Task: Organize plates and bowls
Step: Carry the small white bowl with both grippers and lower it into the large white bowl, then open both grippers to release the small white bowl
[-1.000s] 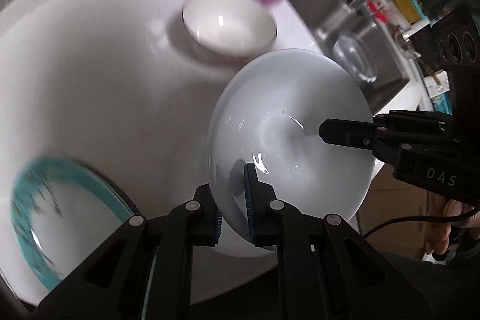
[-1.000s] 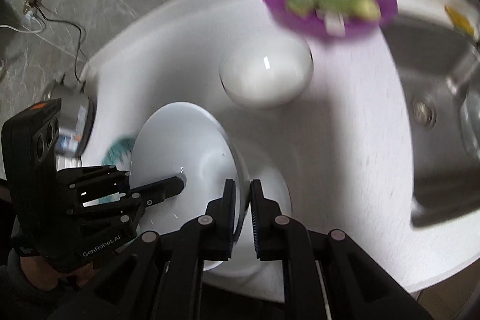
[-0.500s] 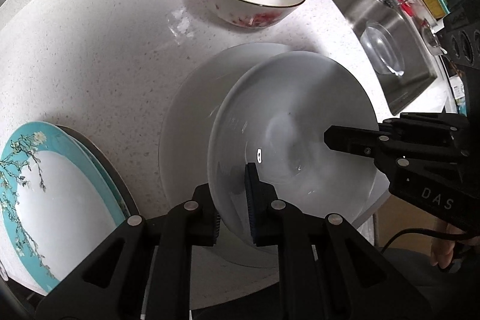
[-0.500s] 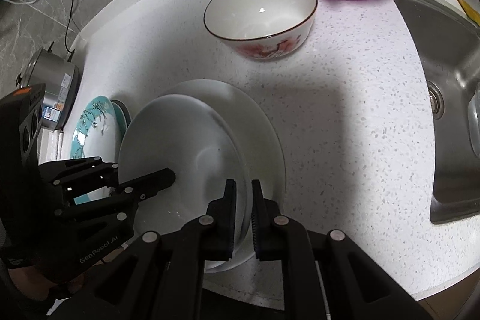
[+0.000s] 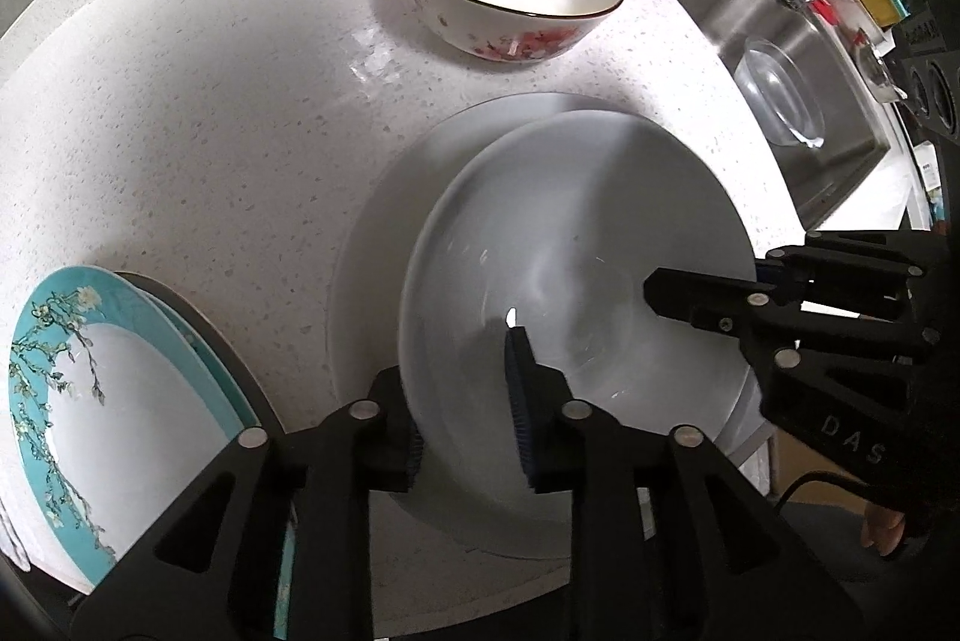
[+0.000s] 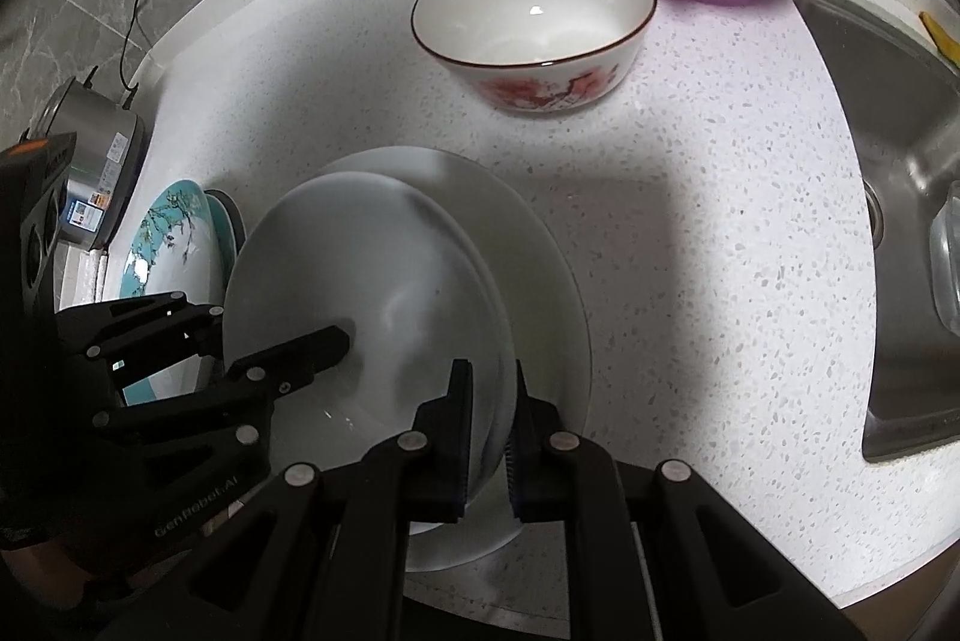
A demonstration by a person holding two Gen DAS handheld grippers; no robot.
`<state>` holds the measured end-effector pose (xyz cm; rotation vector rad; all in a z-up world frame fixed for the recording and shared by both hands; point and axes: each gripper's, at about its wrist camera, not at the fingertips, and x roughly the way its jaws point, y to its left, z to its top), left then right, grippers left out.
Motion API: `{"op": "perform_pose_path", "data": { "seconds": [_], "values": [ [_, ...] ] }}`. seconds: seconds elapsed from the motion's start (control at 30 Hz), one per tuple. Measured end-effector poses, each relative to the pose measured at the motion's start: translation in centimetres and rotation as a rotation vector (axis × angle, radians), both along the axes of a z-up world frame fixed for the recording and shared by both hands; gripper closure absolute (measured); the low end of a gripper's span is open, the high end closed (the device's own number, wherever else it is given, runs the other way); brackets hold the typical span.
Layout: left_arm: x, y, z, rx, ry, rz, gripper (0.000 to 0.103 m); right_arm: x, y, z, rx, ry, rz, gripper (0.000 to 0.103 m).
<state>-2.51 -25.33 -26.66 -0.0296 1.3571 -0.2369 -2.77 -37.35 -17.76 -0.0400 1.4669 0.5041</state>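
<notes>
A: Which step is this?
B: Stacking. The left tool (image 5: 468, 401) and right tool (image 6: 489, 431) each pinch the deep white plate (image 5: 576, 293), one on either rim, directly over the flat white plate (image 5: 384, 233).
A: Next?
B: Probably lower evenly onto it, then release.

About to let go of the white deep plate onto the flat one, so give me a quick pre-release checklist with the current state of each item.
1. Left gripper clamped on the white deep plate rim: ok.
2. Right gripper clamped on the opposite rim: ok.
3. Deep plate centred over the flat white plate: not ok, it sits toward the counter's near edge.
4. Deep plate already resting on the flat plate: cannot tell, the contact is hidden.
5. Floral bowl apart from the stack: ok.
6. Teal-rimmed plates apart from the flat plate: ok.
</notes>
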Motion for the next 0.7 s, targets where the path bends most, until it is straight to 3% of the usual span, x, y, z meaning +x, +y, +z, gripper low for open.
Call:
{"op": "perform_pose_path", "data": {
  "seconds": [0.1, 0.33, 0.47, 0.7],
  "values": [
    [0.0, -0.5, 0.0, -0.009, -0.006, -0.012, 0.062, -0.2, 0.3, 0.1, -0.005, -0.007, 0.006, 0.087],
    [0.3, -0.8, 0.5, -0.021, -0.023, 0.002, 0.058, -0.1, 0.2, 0.6, 0.004, -0.011, -0.013, 0.086],
    [0.5, -0.1, 1.8, 0.001, -0.07, 0.011, 0.047, 0.2, -0.4, 1.8, 0.012, -0.038, -0.033, 0.076],
    [0.8, 1.2, 3.6, -0.04, -0.085, 0.03, 0.035, 0.9, -1.4, 3.8, 0.055, -0.065, -0.065, 0.062]
  ]
}}
